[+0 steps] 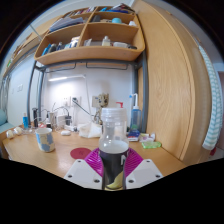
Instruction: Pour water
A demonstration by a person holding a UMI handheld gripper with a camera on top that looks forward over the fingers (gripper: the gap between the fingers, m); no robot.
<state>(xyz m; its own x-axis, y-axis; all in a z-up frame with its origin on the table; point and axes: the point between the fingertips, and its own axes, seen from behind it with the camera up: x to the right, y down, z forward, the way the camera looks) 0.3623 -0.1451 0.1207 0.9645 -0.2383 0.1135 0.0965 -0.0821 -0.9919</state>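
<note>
A clear plastic bottle (pixel 113 140) stands straight up between the two fingers of the gripper (pixel 113 170), and the pink pads press on its lower part from both sides. It has a white cap on top and a dark band low down. A blue-grey mug (pixel 45 140) stands upright on the wooden table, off to the bottle's left and well apart from it.

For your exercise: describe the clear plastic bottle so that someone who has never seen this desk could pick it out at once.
Start at the wooden desk under the wall shelves. At its near edge, the hand-held gripper has its fingers shut on a dark cup. The bottle rises just behind that cup: tall and see-through, unlike the squat patterned mug farther along the desk.
</note>
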